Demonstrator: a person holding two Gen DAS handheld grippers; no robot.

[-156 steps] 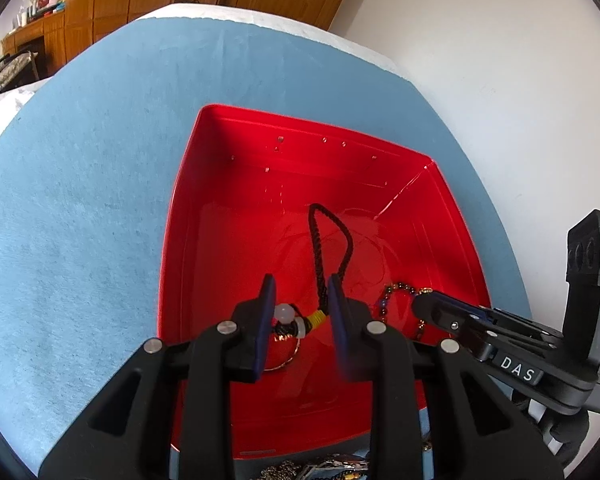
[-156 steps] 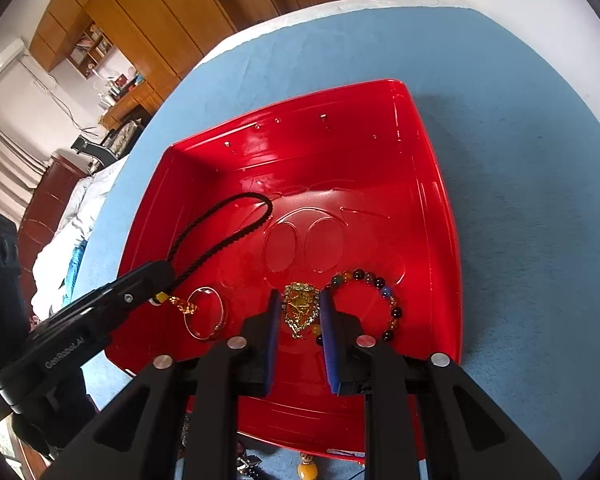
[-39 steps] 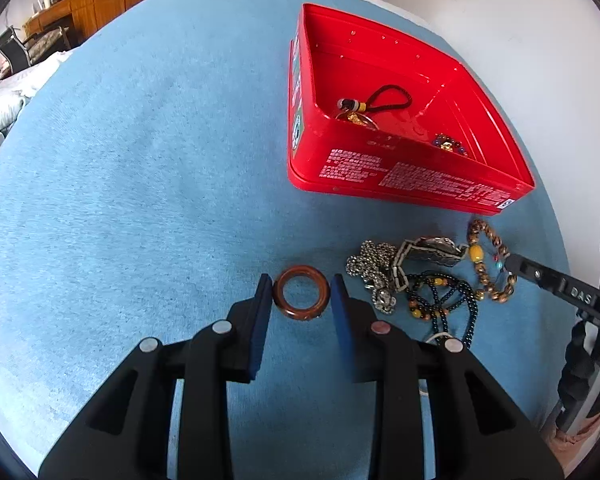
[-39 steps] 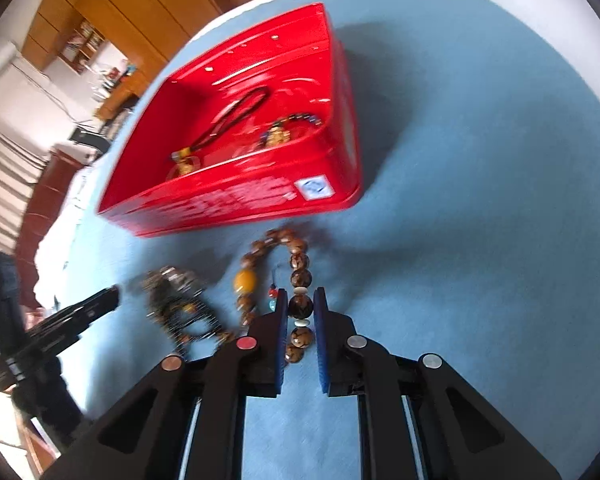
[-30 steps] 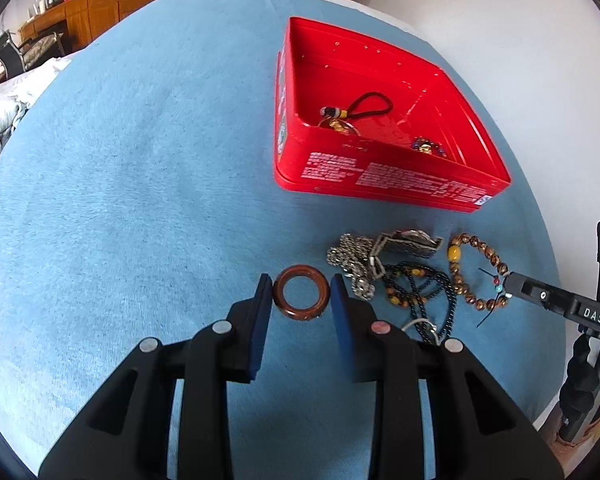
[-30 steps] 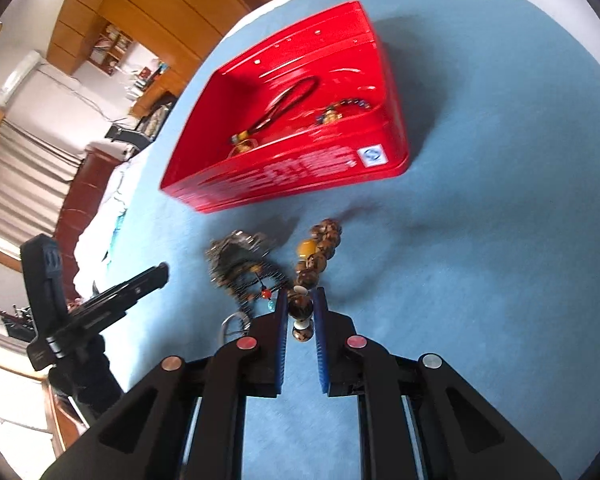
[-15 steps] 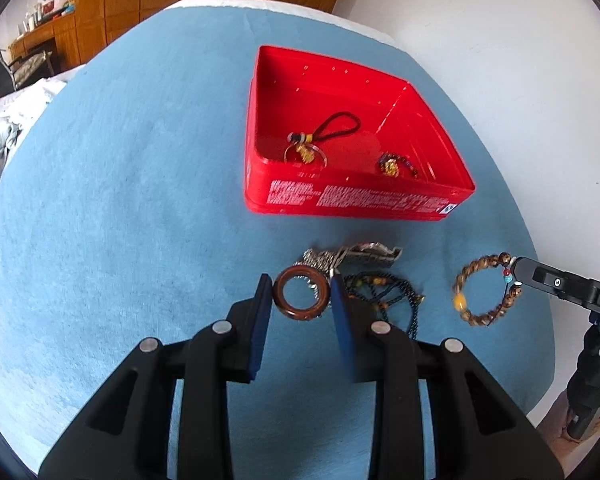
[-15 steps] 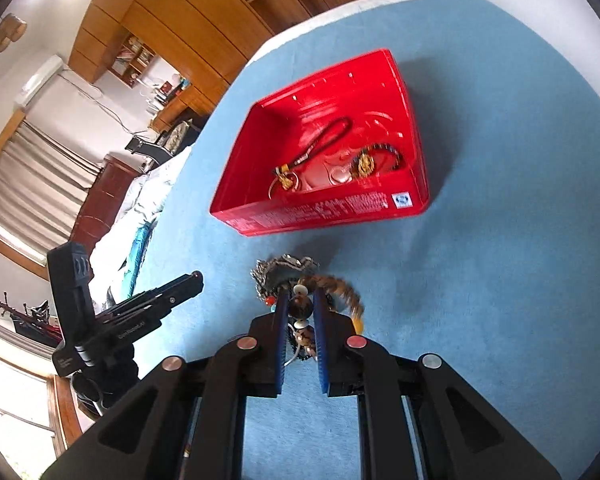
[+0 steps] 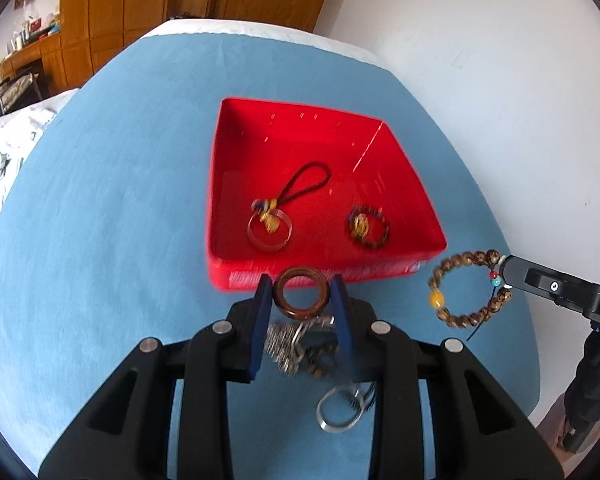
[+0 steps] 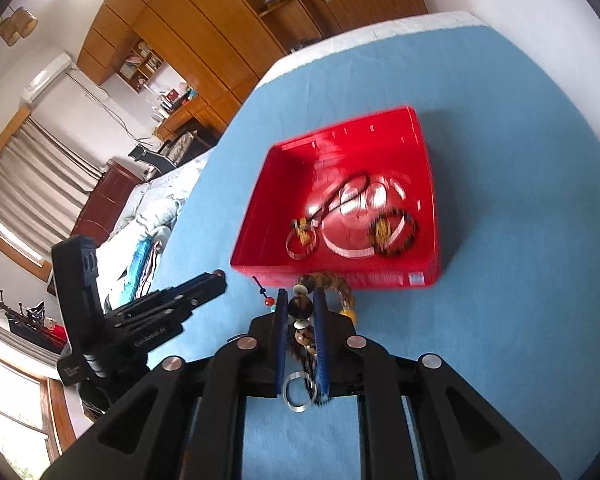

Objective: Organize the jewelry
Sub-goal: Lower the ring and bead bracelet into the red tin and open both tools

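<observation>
Left gripper pinched a brown ring bangle across its outer edge, jaws closed onto both sides, held in the air near the front wall of the red tin. Bangle looked rigid, smooth and probably slippery; an edge-to-edge squeeze seemed the right hold, but it could pivot or pop out if tilted.

Inside the tin: a black cord charm with a clear ring at left, a small dark bead bracelet at right, the two apart. Blur hid finer detail.

On the blue cloth under the left gripper lay a tangle of chain and beads and a metal ring, not yet collected.

Right gripper had jaws pressed onto one or two beads of the brown bead bracelet, which hung free in a loop, to the right of the tin. Judged light and limp on its string; it would swing, so a grip on a single large bead was adequate.
</observation>
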